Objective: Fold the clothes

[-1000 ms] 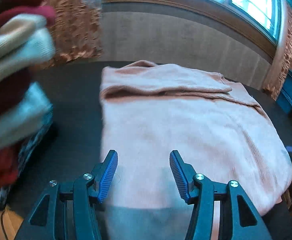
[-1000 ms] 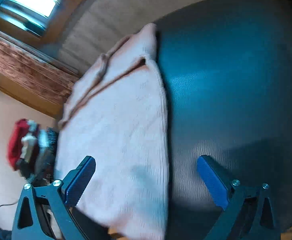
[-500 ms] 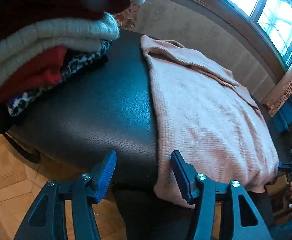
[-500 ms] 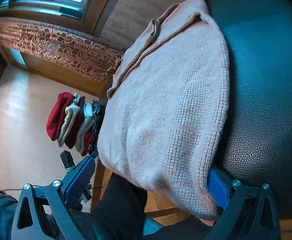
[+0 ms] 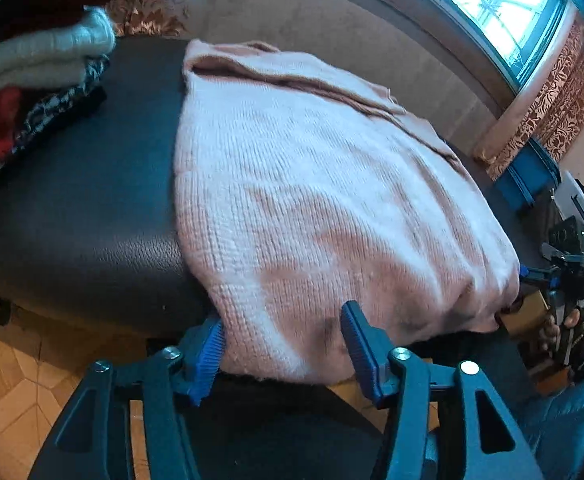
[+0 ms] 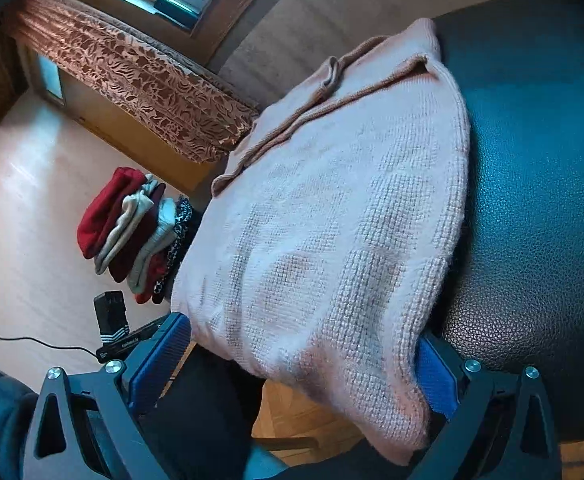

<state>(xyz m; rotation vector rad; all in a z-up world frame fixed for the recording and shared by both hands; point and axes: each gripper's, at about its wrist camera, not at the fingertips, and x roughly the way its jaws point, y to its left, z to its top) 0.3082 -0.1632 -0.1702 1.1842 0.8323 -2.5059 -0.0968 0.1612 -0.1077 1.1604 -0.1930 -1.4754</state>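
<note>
A pink knit sweater (image 5: 316, 184) lies flat on the black padded table (image 5: 75, 216), its near hem hanging over the front edge. My left gripper (image 5: 283, 350) straddles the hem's left corner. Its jaws are closing with the knit between them, and the pads are not pressing on it. In the right wrist view the same sweater (image 6: 332, 240) fills the middle. My right gripper (image 6: 298, 368) stands wide open around the hem's other corner, and the cloth drapes over its right fingertip (image 6: 438, 378).
A stack of folded clothes (image 5: 31, 80) in red, cream and leopard print sits on the table's left end, also visible as the stack (image 6: 139, 236) beyond the sweater. A wall and window lie behind. A person's dark trousers and tiled floor lie below the front edge.
The left gripper swung from beside the sweater's left edge onto the hem corner, dipped lower, and its jaws narrowed. The right gripper edged slightly closer around its corner.
</note>
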